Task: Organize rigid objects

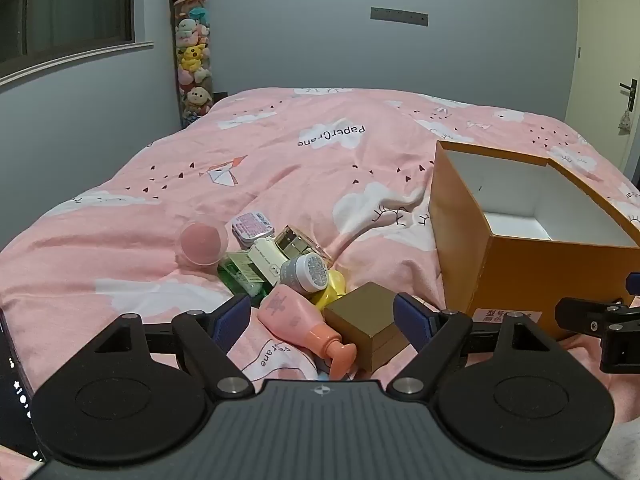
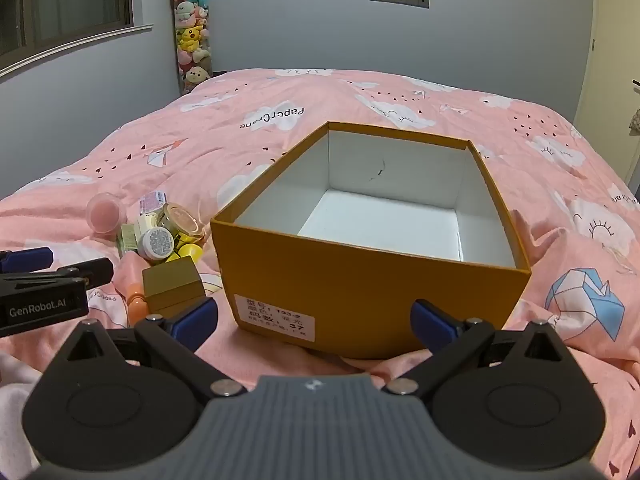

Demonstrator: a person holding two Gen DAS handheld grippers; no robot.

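From the left wrist camera, the left gripper [image 1: 322, 316] hung over the pink duvet [image 1: 280, 152] with its blue-padded jaws spread wide and nothing pinched. Just beyond and between the fingertips lay a heap of small containers: a gold box [image 1: 366, 322] nearest, touching a pink pump bottle [image 1: 304, 320] lying on its side with the nozzle toward the camera. Behind them sat a grey jar [image 1: 305, 273] on its side, a yellow item [image 1: 330, 288] mostly hidden under it, a green bottle [image 1: 242, 276] with a cream label, a faceted gold jar [image 1: 298, 240], a small flat tin [image 1: 253, 229], and a clear cup with a pink ball [image 1: 201, 243] at the far left of the heap. An open orange cardboard box [image 1: 532, 276] stood to the right of the heap, well apart from it, its white inside bare. Part of the right gripper showed at the right edge.

From the right wrist camera, the right gripper [image 2: 314, 320] was likewise spread wide and empty, aimed at the near wall of the orange cardboard box [image 2: 372, 280], whose white label [image 2: 274, 318] faced the camera. The heap lay to the left of the box, the gold box [image 2: 172, 286] nearest its corner, the grey jar [image 2: 156, 243] behind it. A tube of plush toys [image 2: 192, 36] stood in the room's corner.
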